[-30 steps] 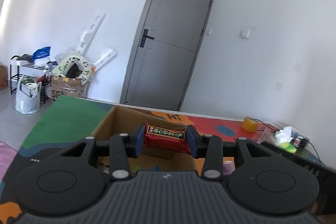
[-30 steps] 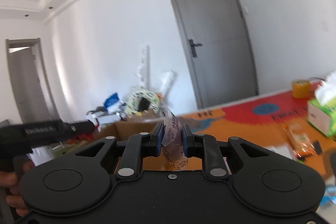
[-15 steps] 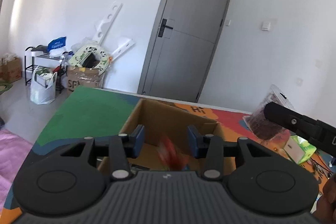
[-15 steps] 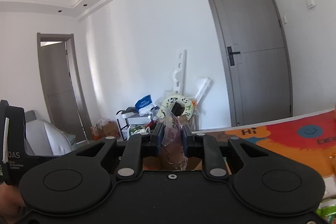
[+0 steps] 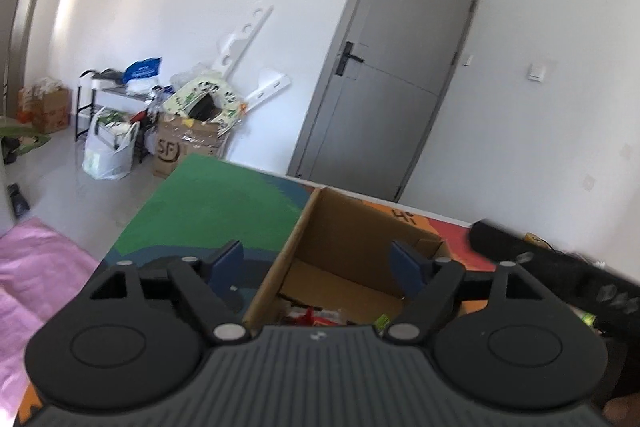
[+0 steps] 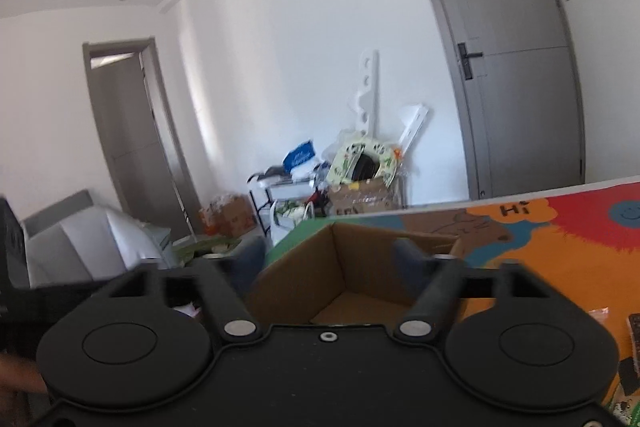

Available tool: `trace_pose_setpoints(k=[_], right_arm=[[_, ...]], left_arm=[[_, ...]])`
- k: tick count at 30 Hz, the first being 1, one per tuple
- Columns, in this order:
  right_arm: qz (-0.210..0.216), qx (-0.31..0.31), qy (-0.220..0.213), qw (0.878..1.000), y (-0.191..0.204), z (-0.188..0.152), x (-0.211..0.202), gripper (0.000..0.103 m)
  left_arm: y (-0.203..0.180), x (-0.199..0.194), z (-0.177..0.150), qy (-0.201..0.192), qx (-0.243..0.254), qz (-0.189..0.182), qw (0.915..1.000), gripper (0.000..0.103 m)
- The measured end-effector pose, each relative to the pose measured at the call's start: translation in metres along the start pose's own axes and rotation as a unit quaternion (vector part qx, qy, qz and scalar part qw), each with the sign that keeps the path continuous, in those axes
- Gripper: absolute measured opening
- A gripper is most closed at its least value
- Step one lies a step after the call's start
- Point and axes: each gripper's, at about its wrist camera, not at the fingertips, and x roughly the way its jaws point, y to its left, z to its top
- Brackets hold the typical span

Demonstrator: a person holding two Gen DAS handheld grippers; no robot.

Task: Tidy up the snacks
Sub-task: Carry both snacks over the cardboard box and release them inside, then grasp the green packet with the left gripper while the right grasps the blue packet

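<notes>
Both cameras sit close behind their own black grippers, looking forward and slightly down over the open brown cardboard box [image 5: 352, 247] [image 6: 360, 267] at lower centre. Each also takes in the grey door [image 5: 392, 83] [image 6: 504, 59] and white wall beyond.

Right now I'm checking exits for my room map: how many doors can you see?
2. A closed grey door stands on the right of the back wall, past the table. A second door stands in an open doorway on the left. Others may be out of view.
</notes>
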Motion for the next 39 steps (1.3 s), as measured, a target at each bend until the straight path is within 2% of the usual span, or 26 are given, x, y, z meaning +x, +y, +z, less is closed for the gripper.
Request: trace_pose_setpoints(k=[5,7,10,13,15,20,29,36,39], right_arm=[[-0.012,0.016,-0.011,1.0,-0.007,0.007,-0.011,0.096],[-0.029,0.013,-0.014,0.999,-0.009,0.009,-0.018,0.099],[-0.039,0.008,-0.008,0.999,-0.018,0.01,-0.029,0.099],[-0.063,0.0,-0.02,0.998,-0.027,0.01,-0.046,0.103],[-0.07,-0.002,-0.023,0.997,-0.034,0.007,-0.06,0.103],[-0.099,-0.009,0.001,0.995,-0.046,-0.001,-0.079,0.103],[-0.153,-0.009,0.008,0.988,-0.06,-0.018,-0.105,0.103],[-0.212,-0.014,0.004,0.977,-0.068,-0.036,-0.128,0.103],[-0.228,-0.002,-0.013,0.974,-0.076,-0.048,-0.143,0.103]], left_arm=[[0.004,-0.003,-0.002,0.001,-0.022,0.008,0.9997,0.087],[0.001,-0.006,-0.003,-0.004,-0.022,0.012,0.9997,0.088],[-0.006,-0.012,-0.006,-0.009,-0.015,0.011,0.9998,0.088],[-0.013,-0.017,-0.009,-0.017,0.0,-0.006,0.9998,0.089],[-0.019,-0.019,-0.012,-0.012,0.007,-0.027,0.9995,0.089],[-0.036,-0.02,-0.019,0.003,0.02,-0.046,0.9987,0.089],[-0.067,-0.024,-0.034,0.008,0.053,-0.084,0.995,0.089],[-0.096,-0.029,-0.05,0.012,0.091,-0.13,0.9872,0.089],[-0.105,-0.029,-0.059,0.017,0.096,-0.145,0.9846,0.089]])
